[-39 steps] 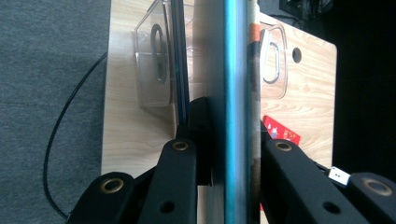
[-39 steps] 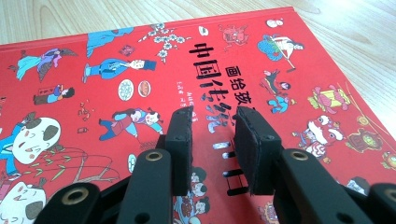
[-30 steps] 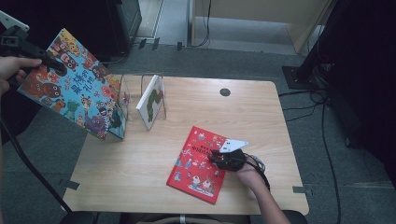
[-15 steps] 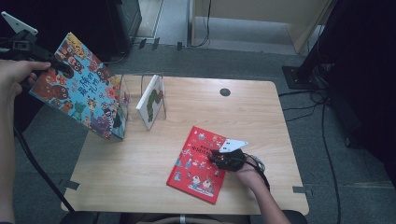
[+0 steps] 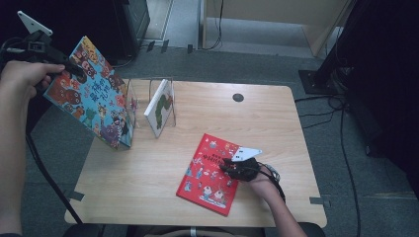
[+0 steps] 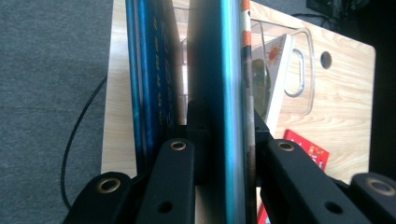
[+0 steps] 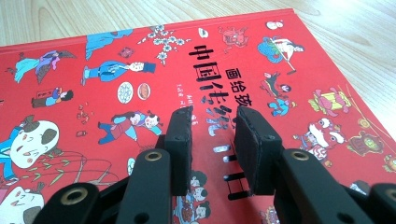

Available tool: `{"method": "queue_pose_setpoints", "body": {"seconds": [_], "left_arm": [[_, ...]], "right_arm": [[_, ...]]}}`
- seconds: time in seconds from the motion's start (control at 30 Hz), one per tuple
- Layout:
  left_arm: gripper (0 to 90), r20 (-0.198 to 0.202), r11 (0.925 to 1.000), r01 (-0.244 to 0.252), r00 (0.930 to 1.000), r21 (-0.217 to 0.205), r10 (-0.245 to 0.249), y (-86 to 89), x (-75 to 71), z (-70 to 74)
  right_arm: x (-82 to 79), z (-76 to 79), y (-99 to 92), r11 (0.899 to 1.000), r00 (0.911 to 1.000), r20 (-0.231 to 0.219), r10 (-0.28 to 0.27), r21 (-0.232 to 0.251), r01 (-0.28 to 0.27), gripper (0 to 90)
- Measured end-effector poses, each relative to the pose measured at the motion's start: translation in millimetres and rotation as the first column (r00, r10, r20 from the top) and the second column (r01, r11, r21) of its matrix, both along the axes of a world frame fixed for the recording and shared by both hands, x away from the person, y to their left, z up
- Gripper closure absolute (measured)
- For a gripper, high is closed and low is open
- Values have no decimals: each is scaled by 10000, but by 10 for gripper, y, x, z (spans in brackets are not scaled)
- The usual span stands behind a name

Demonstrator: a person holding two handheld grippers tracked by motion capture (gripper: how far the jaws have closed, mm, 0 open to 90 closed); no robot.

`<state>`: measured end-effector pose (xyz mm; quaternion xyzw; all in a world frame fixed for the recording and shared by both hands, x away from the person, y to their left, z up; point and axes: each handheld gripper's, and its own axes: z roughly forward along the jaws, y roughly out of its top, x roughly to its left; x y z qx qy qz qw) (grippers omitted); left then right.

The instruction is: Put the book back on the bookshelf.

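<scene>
My left gripper [image 5: 73, 68] is held up at the far left, shut on the upper edge of a blue picture book [image 5: 94, 96]. The book hangs tilted, its lower corner beside the clear rack [image 5: 173, 98]. Seen edge-on in the left gripper view, the blue book [image 6: 219, 70] is pinched between the jaws of the left gripper [image 6: 224, 121]. A white book [image 5: 159, 106] stands in the rack. A red picture book [image 5: 207, 175] lies flat near the table's front. My right gripper [image 5: 226, 166] rests on it; in its own view the right gripper [image 7: 212, 116] is open, with only the red book's cover [image 7: 140, 70] beneath.
The wooden table [image 5: 276, 128] has a round hole [image 5: 238, 97] near its far edge. A cable [image 5: 44, 173] trails from the left gripper down past the table's left side. Dark furniture stands at the far left and right on the grey floor.
The left hand has carried the blue book to the right, closer to the rack. The right gripper and the red book have kept still.
</scene>
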<state>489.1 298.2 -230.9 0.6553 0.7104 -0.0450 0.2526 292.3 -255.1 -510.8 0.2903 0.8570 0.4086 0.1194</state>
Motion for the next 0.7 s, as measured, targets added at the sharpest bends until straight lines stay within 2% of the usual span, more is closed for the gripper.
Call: {"method": "queue_pose_setpoints", "body": {"seconds": [0.27, 0.6, 0.7], "left_arm": [[792, -248, 9999, -81, 9997, -149, 78, 21, 34, -159], [784, -282, 9997, -55, 9996, -242, 49, 32, 19, -162], [774, -224, 9990, 15, 9997, -453, -25, 41, 8, -166]], "right_arm": [[1, -1, -1, 10000, 10000, 4, 18, 6, -18, 671], [-1, -1, 0, 10000, 10000, 9, 2, 3, -2, 671], [-1, -1, 1, 10000, 10000, 9, 1, 3, -1, 671]]}}
